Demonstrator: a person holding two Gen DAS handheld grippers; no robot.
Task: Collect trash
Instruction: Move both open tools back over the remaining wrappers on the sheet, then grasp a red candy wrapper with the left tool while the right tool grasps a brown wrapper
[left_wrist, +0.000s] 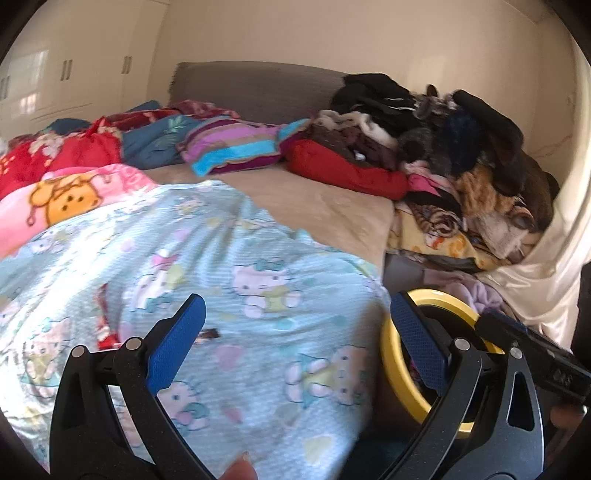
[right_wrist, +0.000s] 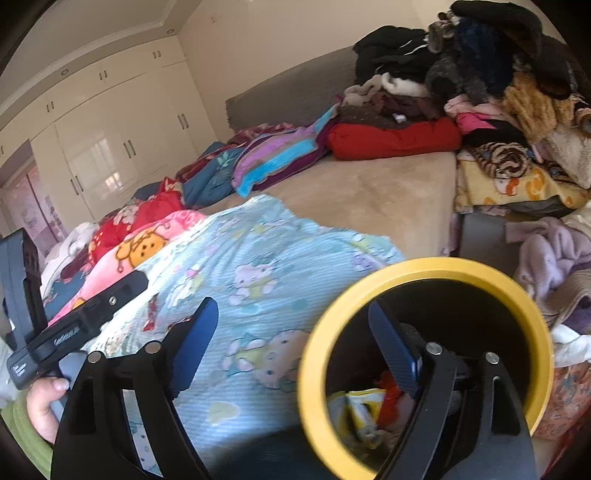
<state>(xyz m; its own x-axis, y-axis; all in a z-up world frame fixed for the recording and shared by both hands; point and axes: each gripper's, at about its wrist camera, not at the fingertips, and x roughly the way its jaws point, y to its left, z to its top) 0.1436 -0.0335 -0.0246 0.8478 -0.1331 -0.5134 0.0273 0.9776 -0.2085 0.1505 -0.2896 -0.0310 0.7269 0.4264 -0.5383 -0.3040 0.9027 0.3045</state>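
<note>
Bin (right_wrist: 424, 269), black inside with a yellow rim, sits at the right side of the bed (right_wrist: 369, 192), beside the blue cartoon-print blanket (right_wrist: 258, 280). Trash (right_wrist: 358, 410) lies at the bottom of the bin: a yellow-and-white wrapper and a red piece next to it. The right gripper (right_wrist: 295, 343) has its jaws apart and holds nothing; its right finger reaches down inside the bin opening, while its left finger stands outside over the blanket. In the left wrist view, the left gripper (left_wrist: 295, 339) likewise has its jaws spread and empty above the blanket, with its right finger in front of the bin rim (left_wrist: 391, 354). A small dark scrap (left_wrist: 208, 335) lies on the blanket just right of the left finger pad; what it is cannot be told. A red item (left_wrist: 107, 332) shows on the blanket to the left of that finger. The left hand (right_wrist: 44, 402) grips its tool handle at the lower left of the right wrist view. A clothes pile (left_wrist: 443, 147) occupies the far right corner of the bed, with a red cushion (left_wrist: 347, 170) at its base and a striped pillow (left_wrist: 232, 147) beside that. White wardrobes (right_wrist: 110, 147) line the left wall.
</note>
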